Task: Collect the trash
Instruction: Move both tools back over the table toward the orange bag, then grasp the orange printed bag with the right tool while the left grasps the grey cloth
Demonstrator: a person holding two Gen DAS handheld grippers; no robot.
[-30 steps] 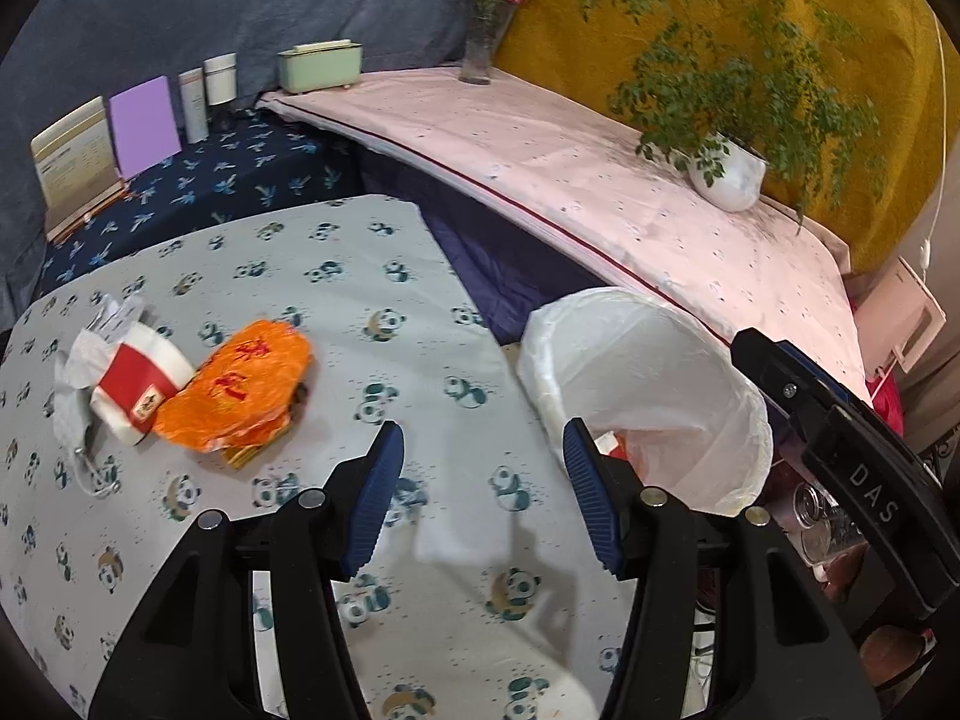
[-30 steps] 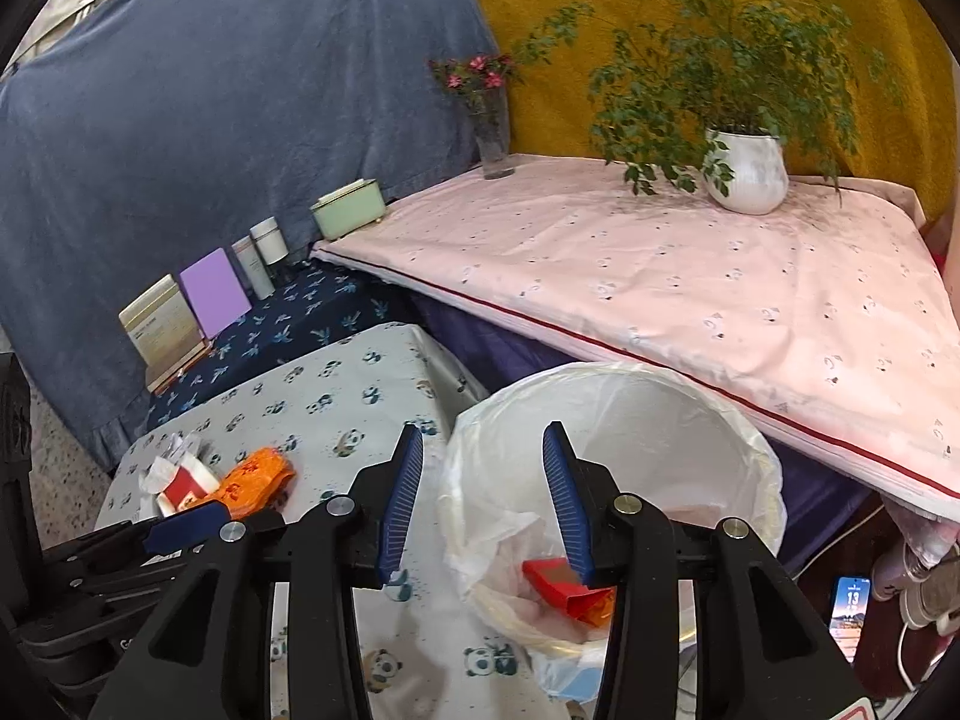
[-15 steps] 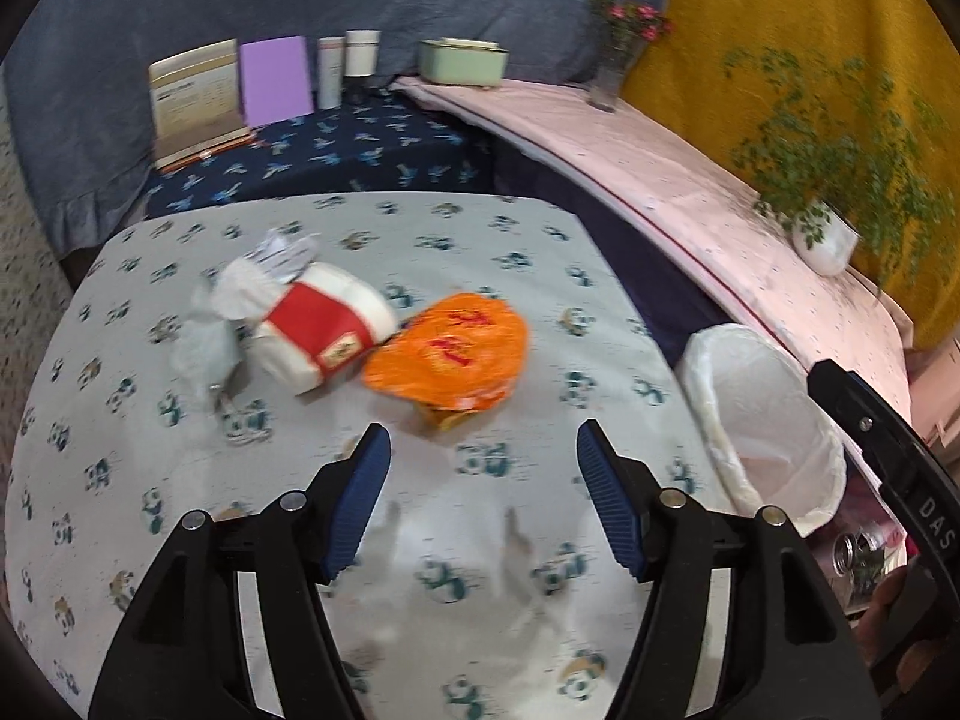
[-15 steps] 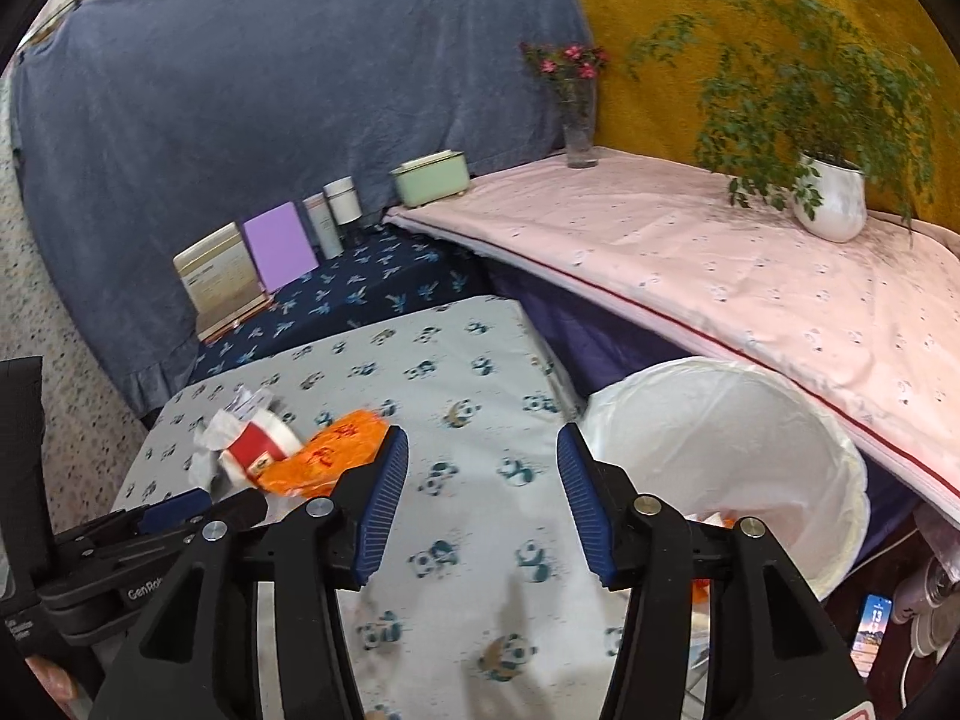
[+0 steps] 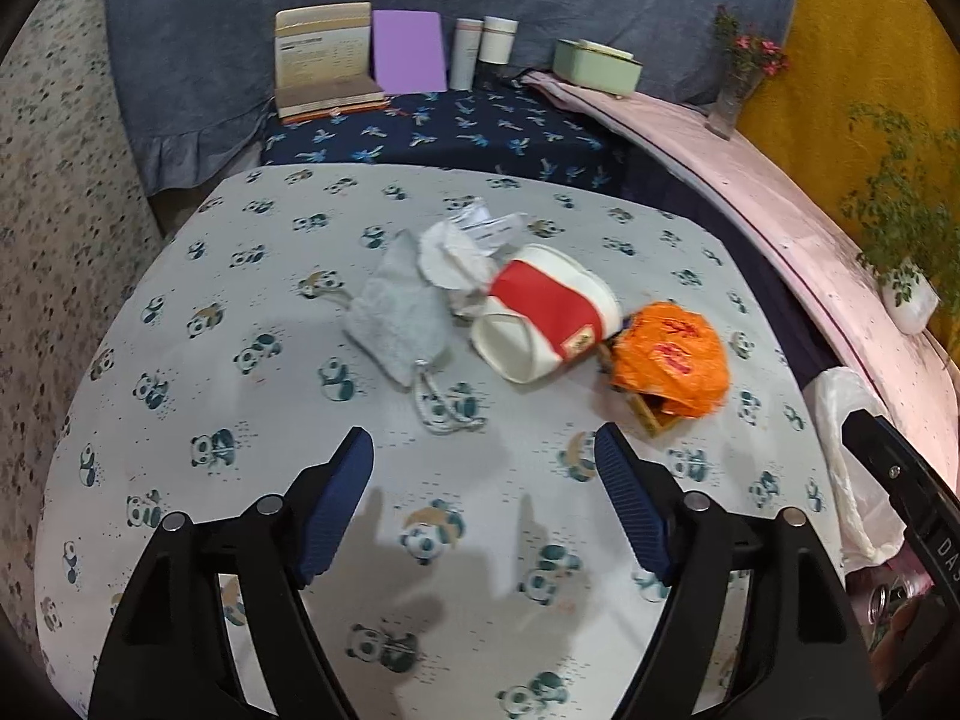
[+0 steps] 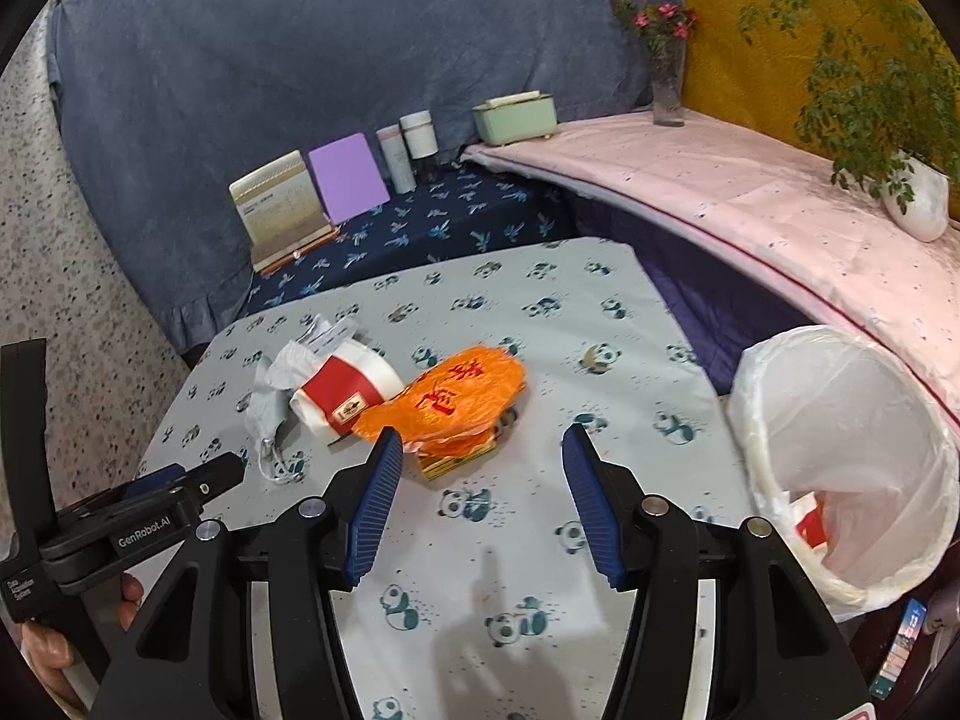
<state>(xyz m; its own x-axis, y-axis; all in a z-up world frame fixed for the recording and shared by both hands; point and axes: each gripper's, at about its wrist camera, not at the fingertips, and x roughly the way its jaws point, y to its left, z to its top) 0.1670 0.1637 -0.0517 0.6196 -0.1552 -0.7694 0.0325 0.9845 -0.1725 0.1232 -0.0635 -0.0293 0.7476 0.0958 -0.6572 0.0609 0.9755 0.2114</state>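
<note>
Both your grippers, the left gripper (image 5: 483, 468) and right gripper (image 6: 477, 468), have just been opening and hold nothing. The paper cup (image 5: 543, 315) lies tipped mid-table, touching the orange wrapper (image 6: 447, 399), mouth toward you, long axis running away; a careless pinch may crush or roll it.

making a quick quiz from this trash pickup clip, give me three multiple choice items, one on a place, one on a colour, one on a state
1. Where is the bin relative to the panda cloth in the right wrist view?
A. at its right edge
B. at its left edge
C. on the pink shelf

2. What colour is the wrapper beside the cup?
A. green
B. orange
C. purple

3. What is the right gripper doing?
A. clamping the cup
B. clamping the wrapper
C. open, holding nothing

Key: 1 A, the bin stands off the cloth's right side; 2 B, it is bright orange with red print; 3 C, only cloth shows between the fingers.
</note>
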